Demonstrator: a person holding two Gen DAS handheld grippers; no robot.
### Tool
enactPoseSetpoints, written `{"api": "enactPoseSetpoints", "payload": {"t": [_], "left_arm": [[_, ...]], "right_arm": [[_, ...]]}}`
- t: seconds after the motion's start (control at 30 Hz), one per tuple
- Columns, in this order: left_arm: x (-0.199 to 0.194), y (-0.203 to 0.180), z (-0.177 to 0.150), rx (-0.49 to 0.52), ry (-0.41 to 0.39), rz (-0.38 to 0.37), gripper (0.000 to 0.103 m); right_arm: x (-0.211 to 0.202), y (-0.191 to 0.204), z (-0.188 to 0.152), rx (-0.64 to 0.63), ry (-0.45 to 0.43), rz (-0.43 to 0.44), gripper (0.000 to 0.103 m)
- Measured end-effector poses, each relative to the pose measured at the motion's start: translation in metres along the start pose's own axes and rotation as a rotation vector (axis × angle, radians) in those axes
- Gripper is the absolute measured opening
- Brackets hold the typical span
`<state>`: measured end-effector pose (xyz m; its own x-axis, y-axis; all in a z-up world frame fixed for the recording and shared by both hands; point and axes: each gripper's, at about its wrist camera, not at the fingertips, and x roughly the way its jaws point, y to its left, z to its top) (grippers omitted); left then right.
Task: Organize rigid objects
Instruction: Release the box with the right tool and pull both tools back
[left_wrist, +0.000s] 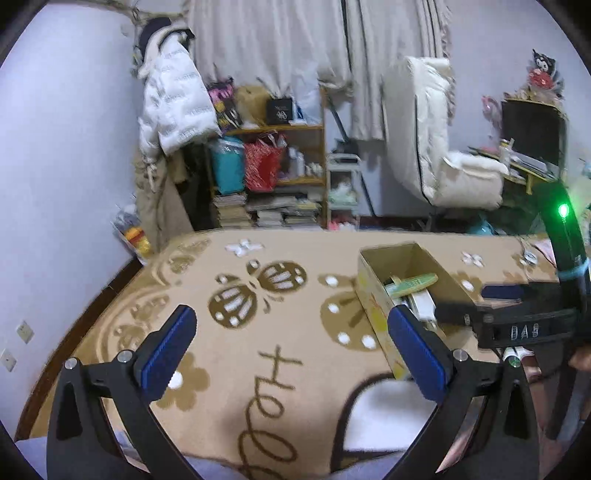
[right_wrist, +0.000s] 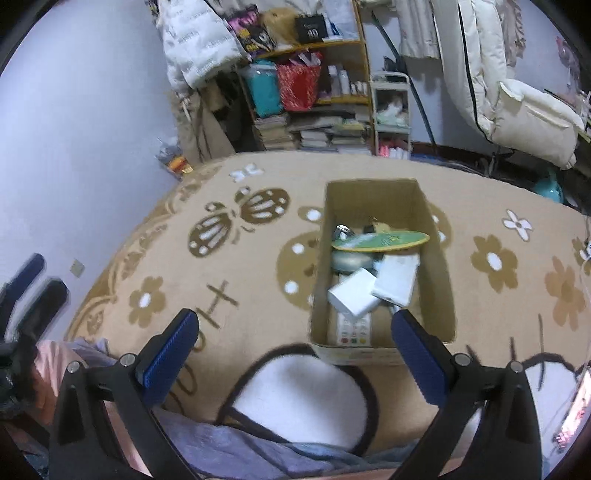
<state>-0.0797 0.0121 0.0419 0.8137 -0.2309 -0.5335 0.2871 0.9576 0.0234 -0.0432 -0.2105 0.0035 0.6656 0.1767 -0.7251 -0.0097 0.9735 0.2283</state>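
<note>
- Fingers of the left gripper (left_wrist: 291, 350) and right gripper (right_wrist: 295, 354) are hanging spread, empty.
- Cardboard box (right_wrist: 436, 236) is sitting on the rug (right_wrist: 258, 295), holding the collected objects.
- Approaching slowly should avoid knocking the box.

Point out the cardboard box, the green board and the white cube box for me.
cardboard box (right_wrist: 436, 258), right wrist view, right wall.
green board (right_wrist: 380, 242), right wrist view, middle of deck.
white cube box (right_wrist: 354, 293), right wrist view, top face.

Tan rug (right_wrist: 258, 295) with brown butterflies; brown cardboard box (right_wrist: 439, 295).
</note>
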Motion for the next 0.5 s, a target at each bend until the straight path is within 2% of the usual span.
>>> {"api": "enactPoseSetpoints", "payload": {"t": [0.07, 0.17, 0.27, 0.33, 0.4, 0.5], "left_arm": [[0.002, 0.003, -0.006, -0.028, 0.033, -0.046, 0.102], [0.006, 0.006, -0.016, -0.033, 0.060, -0.028, 0.102], [0.006, 0.005, -0.022, -0.016, 0.070, -0.018, 0.102], [0.005, 0.004, -0.023, -0.010, 0.071, -0.029, 0.102], [0.002, 0.002, -0.024, 0.000, 0.069, -0.034, 0.102], [0.000, 0.001, -0.022, 0.003, 0.060, -0.021, 0.102]], "right_arm": [[-0.002, 0.006, -0.002, -0.024, -0.037, -0.027, 0.103], [-0.008, 0.012, -0.007, -0.039, -0.104, -0.058, 0.103], [-0.016, 0.012, -0.010, -0.015, -0.153, 0.039, 0.103], [-0.022, 0.017, -0.011, -0.035, -0.193, 0.029, 0.103], [-0.027, 0.021, -0.011, -0.053, -0.221, 0.060, 0.103], [-0.024, 0.023, -0.008, -0.026, -0.197, 0.101, 0.103]]}}
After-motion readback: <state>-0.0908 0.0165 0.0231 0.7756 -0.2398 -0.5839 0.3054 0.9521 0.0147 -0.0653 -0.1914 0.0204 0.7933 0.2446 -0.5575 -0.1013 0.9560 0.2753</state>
